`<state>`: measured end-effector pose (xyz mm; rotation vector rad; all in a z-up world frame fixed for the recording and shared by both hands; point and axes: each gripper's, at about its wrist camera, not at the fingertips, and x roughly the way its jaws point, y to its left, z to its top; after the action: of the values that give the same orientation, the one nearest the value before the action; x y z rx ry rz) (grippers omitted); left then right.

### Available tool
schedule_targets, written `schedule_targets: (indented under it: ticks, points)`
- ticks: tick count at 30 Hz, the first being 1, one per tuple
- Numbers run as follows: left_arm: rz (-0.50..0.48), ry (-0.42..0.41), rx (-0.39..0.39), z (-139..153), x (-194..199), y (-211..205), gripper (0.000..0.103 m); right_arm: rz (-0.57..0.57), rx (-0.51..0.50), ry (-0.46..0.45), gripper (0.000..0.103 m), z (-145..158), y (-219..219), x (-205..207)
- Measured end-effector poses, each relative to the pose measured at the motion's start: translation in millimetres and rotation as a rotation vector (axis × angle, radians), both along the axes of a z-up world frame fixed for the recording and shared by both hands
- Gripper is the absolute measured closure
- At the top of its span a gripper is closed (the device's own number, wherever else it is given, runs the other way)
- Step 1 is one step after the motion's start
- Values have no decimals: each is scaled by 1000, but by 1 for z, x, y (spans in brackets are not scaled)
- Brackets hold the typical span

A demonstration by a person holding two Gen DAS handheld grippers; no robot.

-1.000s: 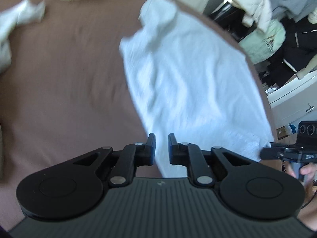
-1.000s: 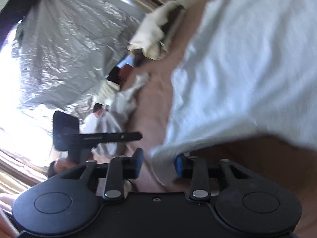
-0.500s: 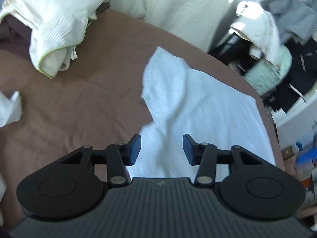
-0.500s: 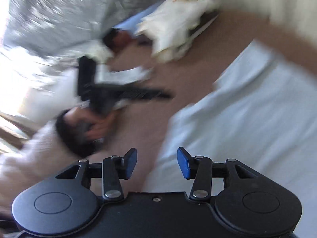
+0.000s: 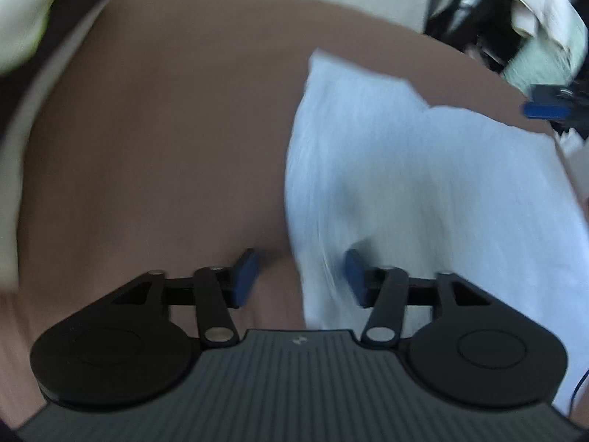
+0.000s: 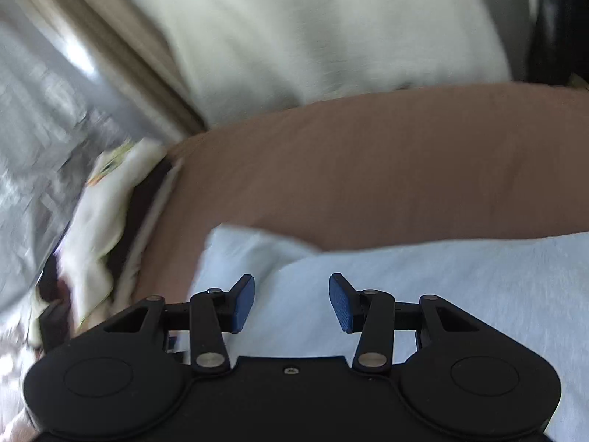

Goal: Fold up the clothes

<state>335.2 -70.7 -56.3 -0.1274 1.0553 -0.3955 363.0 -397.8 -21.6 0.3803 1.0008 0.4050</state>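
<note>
A pale blue T-shirt [image 5: 423,184] lies spread flat on the brown bed cover [image 5: 165,129]. My left gripper [image 5: 300,276] is open and empty, low over the shirt's left edge. In the right wrist view the same shirt [image 6: 441,287] fills the lower frame, with a sleeve corner pointing left. My right gripper [image 6: 291,304] is open and empty just above the shirt. The other gripper's blue tip [image 5: 545,107] shows at the far right of the left wrist view. Both views are blurred by motion.
A heap of cream clothes [image 6: 103,213] lies at the bed's left side beside a silver foil sheet [image 6: 33,129]. A pale wall or sheet [image 6: 313,29] stands behind the bed. More piled clothes [image 5: 533,18] sit past the bed's far right corner.
Both grippers opened and let go of the shirt, which now lies flat. Both then swung; the right one now looks across the shirt toward the bed's far edge.
</note>
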Motion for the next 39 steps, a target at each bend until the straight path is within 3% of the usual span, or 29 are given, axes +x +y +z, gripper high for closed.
schedule_targets:
  ticks: [3, 4, 5, 7, 10, 12, 15, 18, 21, 24, 28, 31, 35, 37, 39]
  points:
    - [35, 19, -83, -10, 23, 2, 44, 22, -77, -15, 52, -23, 3, 17]
    - [35, 23, -130, -12, 28, 5, 76, 37, -89, -30, 52, -30, 4, 20]
    - [33, 24, -177, -14, 32, 7, 99, 46, -94, -37, 52, -36, 5, 24]
    - [49, 7, -281, -8, 29, 12, 100, 37, -76, -33, 52, -45, 8, 32]
    - [32, -105, -423, 20, 1, 13, 100, -4, -16, -31, 52, -46, 8, 42]
    - [-26, -160, -499, 40, -22, 6, 100, -11, 13, -46, 52, -42, 5, 43]
    - [-149, -193, -542, 59, -63, -18, 100, 3, 65, -55, 52, -30, -2, 39]
    - [-250, -126, -529, 50, -108, -49, 100, 68, 143, -25, 52, -21, -6, 24]
    - [-302, -10, -437, 15, -145, -84, 100, 155, 184, 24, 51, -16, 1, 8]
    - [-273, 46, -289, -15, -170, -104, 99, 257, 107, 54, 50, -18, 20, -20]
    - [-208, 31, -327, -19, -186, -89, 99, 373, -43, 62, 50, -25, 43, -65]
    - [-218, -7, -267, -6, -202, -82, 99, 435, -120, 74, 50, -31, 53, -99]
    - [-206, -61, -210, 7, -206, -82, 99, 433, -204, 35, 48, -37, 54, -134]
    - [-201, -48, -215, 7, -203, -81, 95, 353, -247, 19, 47, -39, 48, -145]
    - [-191, -32, -198, 5, -199, -81, 95, 254, -176, 48, 46, -41, 32, -154]
